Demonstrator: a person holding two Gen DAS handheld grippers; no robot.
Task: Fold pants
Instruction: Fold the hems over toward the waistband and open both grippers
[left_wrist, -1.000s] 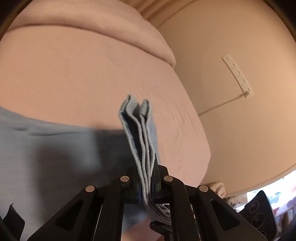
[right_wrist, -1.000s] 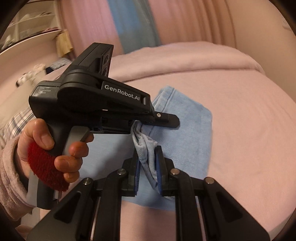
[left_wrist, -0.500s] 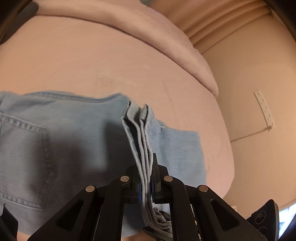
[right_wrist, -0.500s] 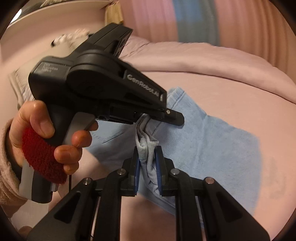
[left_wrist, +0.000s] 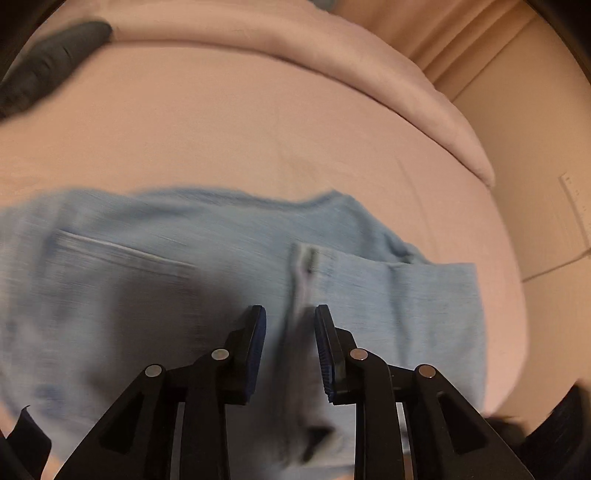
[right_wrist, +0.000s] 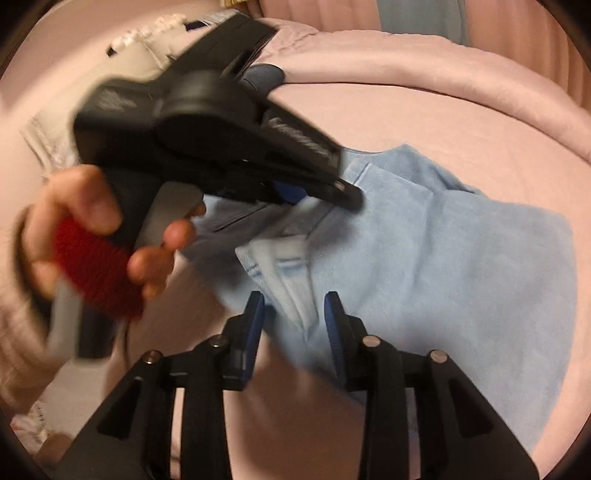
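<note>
Light blue denim pants (left_wrist: 155, 280) lie folded on the pink bed sheet (left_wrist: 236, 140); they also show in the right wrist view (right_wrist: 461, 266). A hem edge of the pants (left_wrist: 306, 273) lies on top. My left gripper (left_wrist: 290, 317) is open just above that edge, holding nothing. My right gripper (right_wrist: 294, 306) is open over the loose folded hem (right_wrist: 284, 273), holding nothing. The left gripper (right_wrist: 325, 194) also shows from the side in the right wrist view, held by a hand, with its fingertips over the pants.
A pink duvet roll (left_wrist: 332, 48) lies along the far side of the bed. A dark object (left_wrist: 48, 62) lies at the far left of the bed. A beige wall (left_wrist: 546, 155) stands to the right. Pillows (right_wrist: 55, 136) lie at the left.
Both grippers opened and let go of the pants hem. The hem dropped onto the folded pants. The views swung further over the bed.
</note>
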